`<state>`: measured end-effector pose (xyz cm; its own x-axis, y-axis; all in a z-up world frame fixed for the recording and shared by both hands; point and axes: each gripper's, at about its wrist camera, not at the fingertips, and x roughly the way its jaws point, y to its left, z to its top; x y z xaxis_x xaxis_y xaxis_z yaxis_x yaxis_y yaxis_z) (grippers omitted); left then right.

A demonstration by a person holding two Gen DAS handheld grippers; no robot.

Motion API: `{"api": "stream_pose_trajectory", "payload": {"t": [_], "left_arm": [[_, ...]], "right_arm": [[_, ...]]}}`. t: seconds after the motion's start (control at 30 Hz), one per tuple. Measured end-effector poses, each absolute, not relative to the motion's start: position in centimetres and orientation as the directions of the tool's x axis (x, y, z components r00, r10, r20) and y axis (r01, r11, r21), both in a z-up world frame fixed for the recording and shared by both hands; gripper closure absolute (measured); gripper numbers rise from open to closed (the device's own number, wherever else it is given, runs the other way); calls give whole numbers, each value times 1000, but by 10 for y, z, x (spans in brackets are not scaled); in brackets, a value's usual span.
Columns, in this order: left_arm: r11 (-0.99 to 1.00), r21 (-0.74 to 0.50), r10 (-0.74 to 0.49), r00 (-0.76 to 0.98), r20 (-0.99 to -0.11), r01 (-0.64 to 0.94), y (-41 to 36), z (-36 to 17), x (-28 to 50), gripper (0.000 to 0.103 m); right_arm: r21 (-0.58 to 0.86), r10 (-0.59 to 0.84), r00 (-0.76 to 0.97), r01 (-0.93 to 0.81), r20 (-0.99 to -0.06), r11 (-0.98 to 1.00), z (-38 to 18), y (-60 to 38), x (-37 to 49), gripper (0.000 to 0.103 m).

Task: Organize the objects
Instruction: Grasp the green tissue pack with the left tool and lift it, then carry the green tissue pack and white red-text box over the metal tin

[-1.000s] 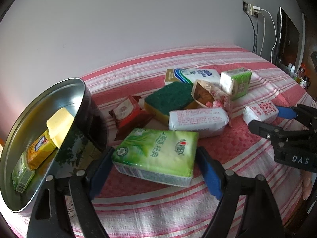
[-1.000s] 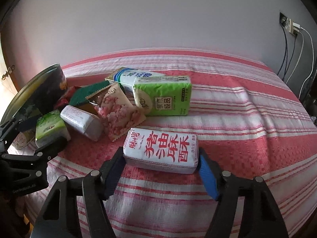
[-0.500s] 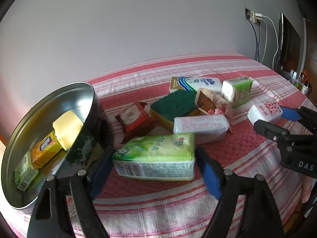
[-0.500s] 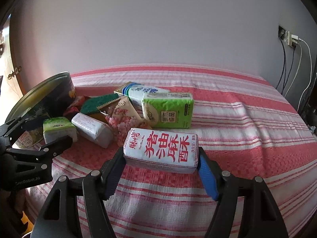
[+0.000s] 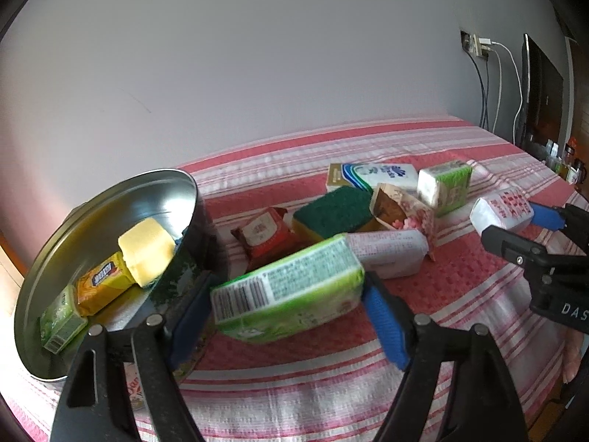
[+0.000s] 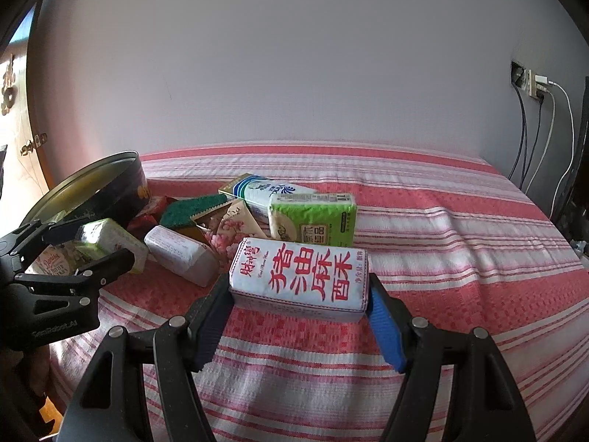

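Observation:
My left gripper (image 5: 287, 309) is shut on a green tissue pack (image 5: 291, 291). The pack hangs tilted above the striped cloth, barcode side up, and the jaws are closing, both blue pads pressing its ends. Just to its left an open round tin (image 5: 92, 202) holds a yellow block (image 5: 147, 246), an orange packet (image 5: 103, 283) and a small green box (image 5: 59, 320). My right gripper (image 6: 300, 309) is shut on a white packet with red characters (image 6: 302, 272). In the right wrist view, the left gripper (image 6: 92, 250) shows at the left edge beside the tin (image 6: 110, 173).
A pile lies mid-cloth: green sponge (image 5: 335, 210), red packet (image 5: 265, 232), white wrapped packet (image 5: 390, 254), floral packet (image 5: 405, 213), green-white tissue pack (image 5: 445, 184) and blue-white pack (image 5: 371, 175). Wall behind; cables (image 5: 493, 84) and a screen at the far right.
The left gripper has raised the green tissue pack off the cloth and tipped it, so its barcode side now shows. The right gripper keeps its packet and has tilted upward a little.

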<state>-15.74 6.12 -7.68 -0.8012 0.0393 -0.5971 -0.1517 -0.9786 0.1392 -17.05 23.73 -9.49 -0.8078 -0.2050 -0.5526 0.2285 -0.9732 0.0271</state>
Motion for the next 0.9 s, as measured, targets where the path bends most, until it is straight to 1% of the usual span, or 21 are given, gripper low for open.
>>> {"api": "stream_pose_trajectory", "payload": {"t": [0.27, 0.9], "left_arm": [[-980, 142, 37, -826, -563, -141, 60, -73, -151, 23], [-984, 137, 36, -876, -481, -116, 56, -63, -138, 23]], "right_arm": [[20, -208, -832, 231, -514, -973, -92, 238, -164, 31], [9, -212, -858, 235, -467, -972, -89, 239, -157, 32]]}}
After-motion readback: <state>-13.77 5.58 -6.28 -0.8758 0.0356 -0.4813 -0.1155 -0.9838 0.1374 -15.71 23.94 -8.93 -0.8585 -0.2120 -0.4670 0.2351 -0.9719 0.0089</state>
